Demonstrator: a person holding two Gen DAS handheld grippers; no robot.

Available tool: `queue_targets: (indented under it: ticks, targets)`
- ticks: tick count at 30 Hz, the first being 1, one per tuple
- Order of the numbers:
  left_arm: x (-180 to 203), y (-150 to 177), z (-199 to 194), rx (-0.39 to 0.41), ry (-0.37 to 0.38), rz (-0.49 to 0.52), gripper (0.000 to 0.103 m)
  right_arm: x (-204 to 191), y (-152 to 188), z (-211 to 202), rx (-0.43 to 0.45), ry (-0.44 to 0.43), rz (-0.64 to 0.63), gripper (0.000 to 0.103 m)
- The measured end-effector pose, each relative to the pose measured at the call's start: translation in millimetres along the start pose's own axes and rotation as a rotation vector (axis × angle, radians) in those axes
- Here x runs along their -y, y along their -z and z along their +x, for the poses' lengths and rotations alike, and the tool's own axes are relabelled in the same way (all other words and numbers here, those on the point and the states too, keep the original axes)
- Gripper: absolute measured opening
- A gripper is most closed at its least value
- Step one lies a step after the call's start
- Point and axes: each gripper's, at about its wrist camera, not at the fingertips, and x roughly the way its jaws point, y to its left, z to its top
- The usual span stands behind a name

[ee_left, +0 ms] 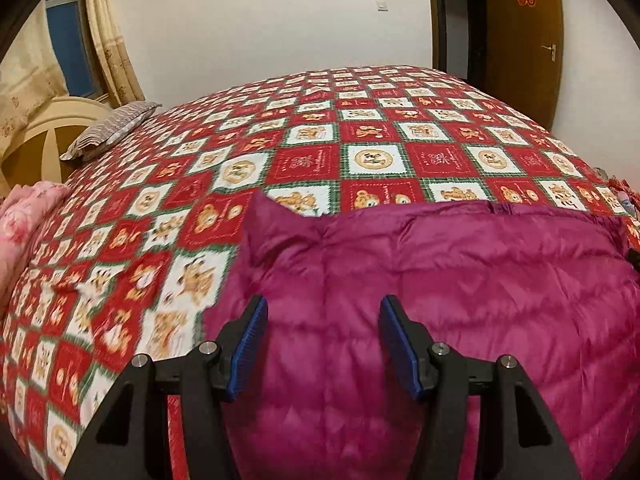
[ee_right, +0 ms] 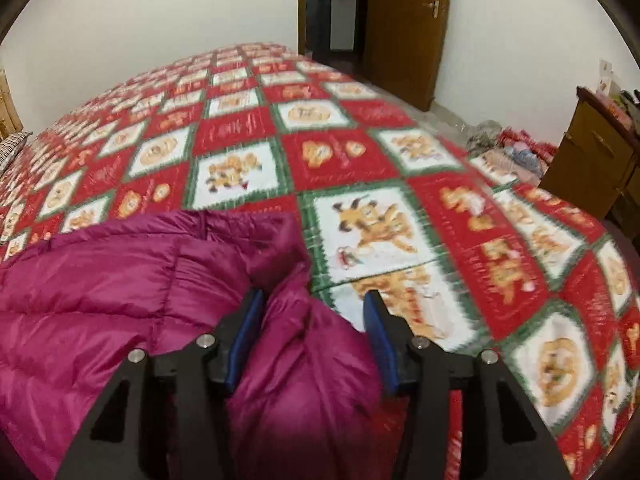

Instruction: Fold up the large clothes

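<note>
Nearest, the left gripper (ee_left: 323,320) hangs over the magenta down jacket (ee_left: 420,300), its jaws spread wide and holding nothing. The right gripper (ee_right: 314,314) also has its jaws parted, with a raised fold of the jacket (ee_right: 132,288) sitting between them, not pinched. The jacket lies on the near edge of the bed (ee_left: 280,160), on the red checked cover. Farther left rests a striped pillow (ee_left: 112,128); beyond, a brown door (ee_right: 404,28).

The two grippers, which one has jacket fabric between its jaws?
The right gripper: a bunched fold of the magenta jacket rises between its open jaws. The left gripper only hovers over flat quilting.
</note>
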Motion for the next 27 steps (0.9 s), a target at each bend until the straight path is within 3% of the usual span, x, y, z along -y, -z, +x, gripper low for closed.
queue_targets:
  ticks: [4, 7, 12, 22, 27]
  targets:
    - [-2, 11, -5, -0.013, 0.013, -0.008, 0.059, -45, 20, -52, 0.083, -0.022, -0.062, 0.052]
    - [0, 19, -1, -0.024, 0.004, -0.006, 0.059, -59, 40, -67, 0.067, -0.073, -0.063, 0.052]
    - [6, 30, 0, -0.009, -0.03, 0.032, 0.059, -61, 68, -43, 0.005, -0.076, -0.057, 0.05]
    - [16, 43, 14, 0.041, -0.09, 0.094, 0.062, -69, 87, -36, 0.093, -0.026, -0.113, 0.051]
    - [-7, 49, -2, 0.026, 0.02, 0.003, 0.062, -68, 87, -38, 0.096, -0.02, -0.116, 0.052]
